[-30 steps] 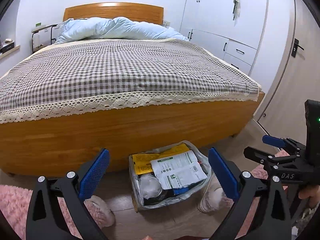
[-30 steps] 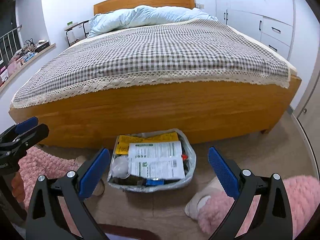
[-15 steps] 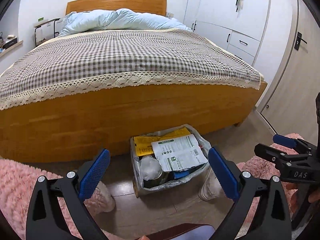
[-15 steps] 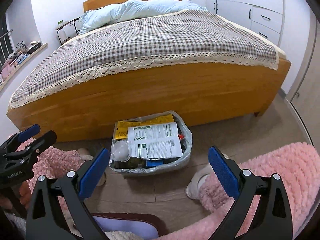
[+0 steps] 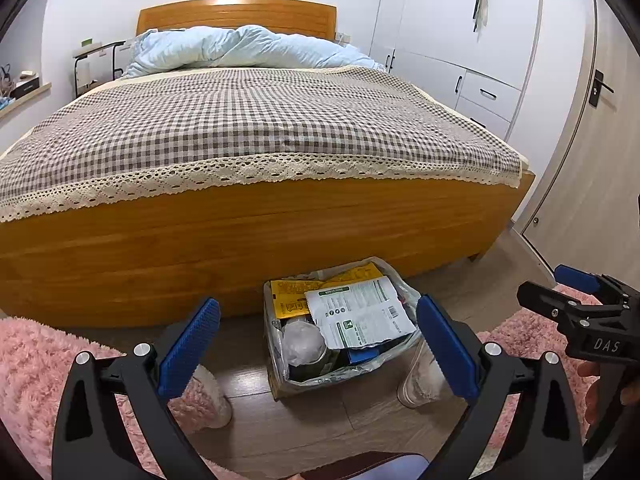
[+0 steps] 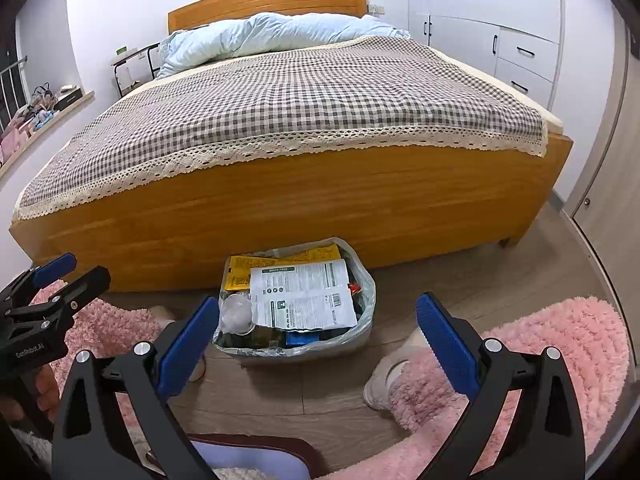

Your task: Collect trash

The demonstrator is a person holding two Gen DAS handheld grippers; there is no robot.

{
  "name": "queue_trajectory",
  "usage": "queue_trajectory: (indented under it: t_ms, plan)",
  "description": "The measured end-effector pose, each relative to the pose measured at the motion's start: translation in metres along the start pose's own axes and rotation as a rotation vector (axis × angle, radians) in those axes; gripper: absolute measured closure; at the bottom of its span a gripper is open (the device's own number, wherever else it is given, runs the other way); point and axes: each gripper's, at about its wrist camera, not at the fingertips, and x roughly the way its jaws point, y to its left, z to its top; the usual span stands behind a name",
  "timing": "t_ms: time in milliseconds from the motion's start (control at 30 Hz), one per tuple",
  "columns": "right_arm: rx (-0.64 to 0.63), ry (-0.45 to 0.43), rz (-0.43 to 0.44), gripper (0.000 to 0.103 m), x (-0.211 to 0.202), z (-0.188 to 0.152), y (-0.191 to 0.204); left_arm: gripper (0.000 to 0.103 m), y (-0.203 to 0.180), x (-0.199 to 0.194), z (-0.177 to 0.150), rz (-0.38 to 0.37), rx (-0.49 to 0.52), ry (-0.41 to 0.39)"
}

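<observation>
A small bin lined with a clear plastic bag (image 5: 404, 356) (image 6: 366, 300) stands on the wood floor against the bed's footboard. It is full of trash: a white printed packet (image 5: 360, 312) (image 6: 304, 296), a yellow packet (image 5: 290, 300) (image 6: 240, 276), a clear plastic lid (image 5: 302, 342) (image 6: 236, 310) and a blue item. My left gripper (image 5: 318, 338) is open and empty, above and in front of the bin. My right gripper (image 6: 318, 338) is open and empty too, held beside it. Each gripper shows at the edge of the other's view.
A wooden bed (image 5: 240, 232) with a checked cover (image 5: 240, 120) fills the far side. Pink fluffy legs and slippers (image 5: 416, 380) (image 6: 384, 376) flank the bin. White wardrobes (image 5: 460, 40) and a door (image 5: 592, 168) are on the right.
Both grippers have risen and tilted slightly, so the bin sits a little lower and nearer in both views. Both jaws stay open. Nothing in the bin has moved.
</observation>
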Motion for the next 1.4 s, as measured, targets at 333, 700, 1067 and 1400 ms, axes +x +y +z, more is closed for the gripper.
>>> queue_trajectory:
  t_ms: [333,700,1067,1400]
  plan:
    - [-0.004,0.004,-0.004,0.008,0.0006,-0.0002,0.0017,0.007,0.0005,-0.0023,-0.0009,-0.005,-0.005,-0.009]
    - [-0.008,0.003,-0.006,0.008,0.0006,-0.0008,0.0030,0.007,0.0013,-0.0024,-0.0012,-0.008,-0.008,-0.006]
    - [-0.010,0.006,-0.003,0.008,0.0020,-0.0015,0.0038,0.007,0.0013,-0.0015,-0.0009,-0.009,-0.012,-0.003]
    - [-0.011,0.004,-0.003,0.008,0.0018,-0.0012,0.0037,0.007,0.0017,-0.0007,-0.0007,-0.009,-0.011,-0.004]
